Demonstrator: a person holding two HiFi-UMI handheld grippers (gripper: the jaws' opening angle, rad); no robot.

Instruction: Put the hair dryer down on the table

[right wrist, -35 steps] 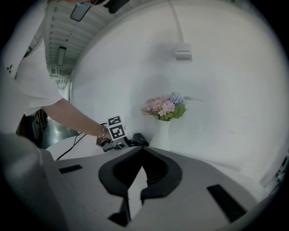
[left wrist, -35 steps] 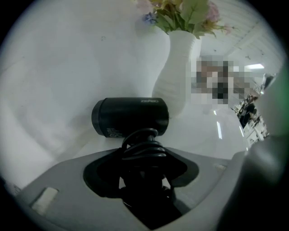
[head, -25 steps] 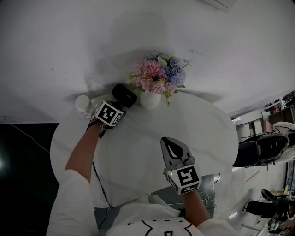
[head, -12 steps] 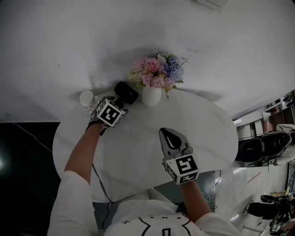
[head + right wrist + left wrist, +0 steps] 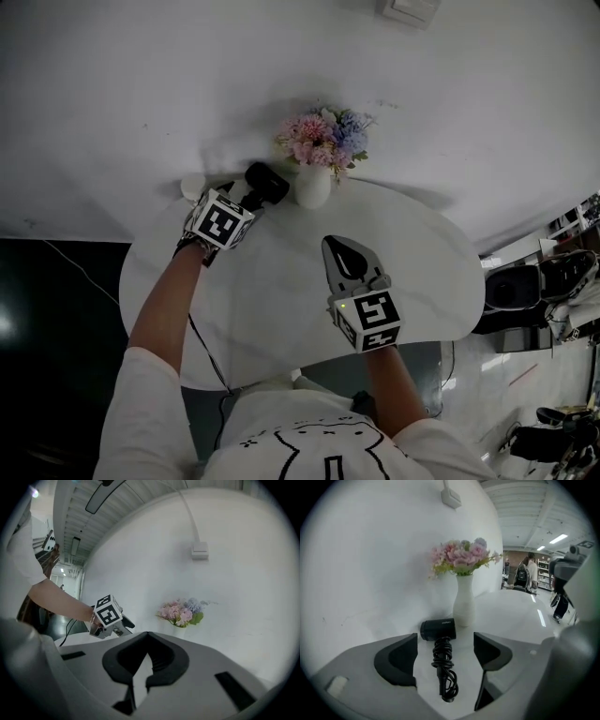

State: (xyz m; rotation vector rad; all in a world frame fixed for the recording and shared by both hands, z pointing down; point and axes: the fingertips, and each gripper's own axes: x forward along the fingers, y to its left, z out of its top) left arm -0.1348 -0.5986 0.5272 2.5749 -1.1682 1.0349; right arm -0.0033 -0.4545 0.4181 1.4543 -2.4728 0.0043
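The black hair dryer (image 5: 438,629) lies on the white table (image 5: 403,253), its barrel close to the vase and its handle with the coiled cord pointing back between my left jaws. My left gripper (image 5: 445,642) is open, with both pads standing clear of the handle on either side. In the head view the dryer (image 5: 267,183) sits just past the left gripper (image 5: 247,194), at the table's far left. My right gripper (image 5: 337,248) hovers over the middle of the table, shut, with nothing in it; its tips (image 5: 147,634) meet.
A white vase of pink and blue flowers (image 5: 312,186) stands against the wall just right of the dryer. A small white cup (image 5: 192,186) is at the far left rim. A black cable hangs off the table's near left edge. The wall runs close behind.
My left jaws have opened off the hair dryer and drawn back slightly, leaving it lying on the table. The right gripper has hardly moved.
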